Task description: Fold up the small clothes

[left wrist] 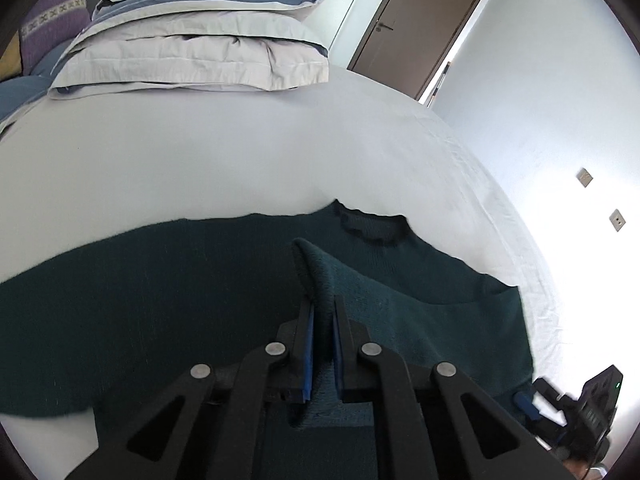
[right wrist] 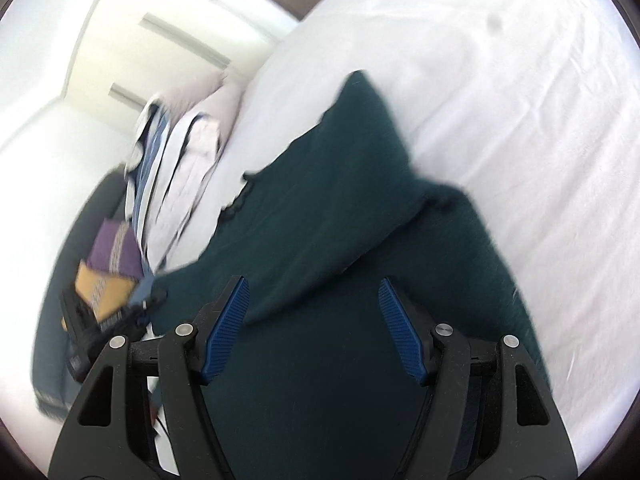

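Observation:
A dark green knit sweater (left wrist: 160, 300) lies spread on the white bed sheet (left wrist: 240, 152), its neckline (left wrist: 372, 228) toward the far side. My left gripper (left wrist: 323, 304) is shut on a raised fold of the sweater (left wrist: 320, 268), lifted above the rest. My right gripper (right wrist: 314, 284) is open, its blue pads (right wrist: 228, 328) wide apart just above the sweater (right wrist: 320, 200), holding nothing. The right gripper also shows at the lower right edge of the left wrist view (left wrist: 576, 412). The right wrist view is blurred.
A stack of folded grey and blue bedding (left wrist: 208, 40) sits at the far side of the bed. Purple and yellow cushions (right wrist: 108, 268) lie beside it. A brown door (left wrist: 416, 28) and white wall stand beyond the bed's right edge.

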A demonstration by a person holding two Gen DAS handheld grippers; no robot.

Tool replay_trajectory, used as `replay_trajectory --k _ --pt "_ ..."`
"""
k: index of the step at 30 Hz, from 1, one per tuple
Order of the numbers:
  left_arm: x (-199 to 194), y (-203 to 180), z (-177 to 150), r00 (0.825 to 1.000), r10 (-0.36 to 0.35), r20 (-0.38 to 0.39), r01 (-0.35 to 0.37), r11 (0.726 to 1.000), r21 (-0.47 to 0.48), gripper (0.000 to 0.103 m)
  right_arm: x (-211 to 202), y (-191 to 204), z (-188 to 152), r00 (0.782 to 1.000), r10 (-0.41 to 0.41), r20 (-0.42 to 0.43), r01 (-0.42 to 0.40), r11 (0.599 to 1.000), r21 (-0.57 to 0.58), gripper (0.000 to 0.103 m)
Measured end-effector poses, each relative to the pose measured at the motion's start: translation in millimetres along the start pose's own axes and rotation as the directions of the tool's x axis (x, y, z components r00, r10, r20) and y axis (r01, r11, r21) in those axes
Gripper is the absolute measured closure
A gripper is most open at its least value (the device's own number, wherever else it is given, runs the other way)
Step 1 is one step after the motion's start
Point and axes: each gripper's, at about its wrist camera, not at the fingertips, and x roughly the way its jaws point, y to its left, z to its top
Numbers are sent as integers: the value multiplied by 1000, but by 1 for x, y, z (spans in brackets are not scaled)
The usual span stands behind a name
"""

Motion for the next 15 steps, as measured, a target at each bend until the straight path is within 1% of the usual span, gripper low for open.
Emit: replay_trajectory --k 1,3,5,6,7,8,9,10,12,14,15 --pt "5 4 -2 1000 7 -12 -7 1000 -3 94 2 -8 8 1000 0 8 0 999 42 42" --pt "19 13 -7 999 22 -39 -22 1000 -16 94 1 -13 17 1000 14 26 -17 996 86 42" --pt "30 21 -14 998 34 -54 -35 999 -23 94 -6 -24 28 997 -4 81 -6 993 122 46" --pt "36 26 -19 997 37 -66 -39 999 -33 94 -9 -35 32 994 -10 106 -7 987 159 48" --pt "41 28 -25 997 35 -71 -38 998 -40 93 -10 -43 34 994 3 105 -23 981 191 58" --pt "42 30 -29 997 32 -64 -35 999 -41 93 -9 -56 35 995 8 104 -32 972 234 65" --pt "41 31 -33 998 32 -45 -33 999 -32 91 -10 -64 35 995 0 103 -26 967 252 82" --pt "41 31 -34 999 33 -38 -35 999 -29 91 -11 -71 35 994 -5 106 -23 967 255 94" --pt "41 31 -34 999 31 -32 -32 999 -30 90 -13 -77 33 992 21 122 -51 969 243 94" --pt "41 37 -36 999 20 -31 -21 999 -35 89 -16 -76 35 993 12 117 -41 969 244 93" --pt "40 39 -36 999 13 -30 -14 999 -37 88 -16 -71 34 994 7 113 -35 969 244 90"
